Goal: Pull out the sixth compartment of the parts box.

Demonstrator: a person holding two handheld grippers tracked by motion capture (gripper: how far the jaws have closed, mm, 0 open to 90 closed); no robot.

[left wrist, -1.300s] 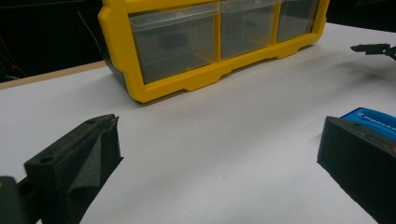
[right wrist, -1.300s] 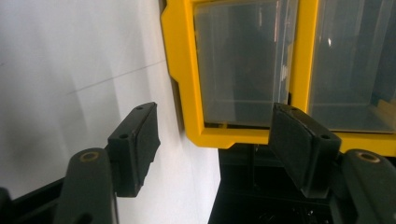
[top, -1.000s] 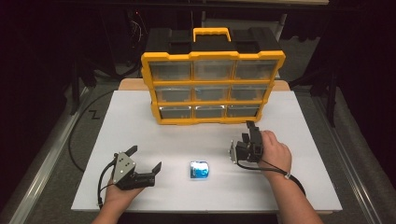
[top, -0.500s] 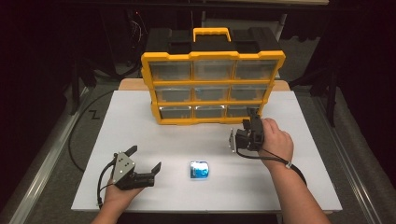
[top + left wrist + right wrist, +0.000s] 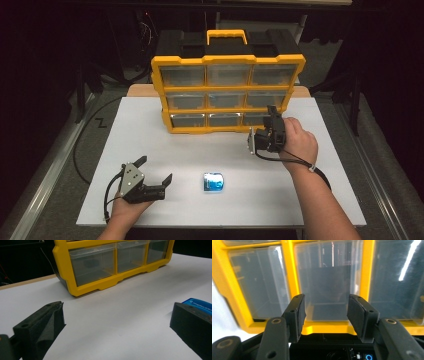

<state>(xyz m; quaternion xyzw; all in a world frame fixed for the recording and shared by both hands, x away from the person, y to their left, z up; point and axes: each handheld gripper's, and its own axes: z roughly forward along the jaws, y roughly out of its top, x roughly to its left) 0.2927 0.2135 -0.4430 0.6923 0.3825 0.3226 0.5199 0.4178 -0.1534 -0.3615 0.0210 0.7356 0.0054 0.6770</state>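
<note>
A yellow organizer (image 5: 227, 90) with several clear drawers stands at the back of the white table (image 5: 320, 165). My right gripper (image 5: 273, 116) is held up close in front of its lower right part, pointing at the drawers. In the right gripper view the right gripper (image 5: 325, 312) is open and faces a clear drawer (image 5: 329, 285). Its jaws have just been closing, with nothing between them. A small blue packet (image 5: 213, 181) lies near the front edge. To its left rests my left gripper (image 5: 155, 168), open and empty. In the left gripper view the blue packet (image 5: 200, 305) lies just beyond the right jaw.
The organizer (image 5: 110, 287) has a yellow handle (image 5: 227, 36) on its black top. A black cable (image 5: 82, 145) runs off the table's left side. Dark floor and stands surround the table. Bare white surface lies between the packet and the organizer.
My right hand has risen and moved closer to the organizer's drawers, and its jaws stand narrower than before. The left gripper and the blue packet have not moved.
</note>
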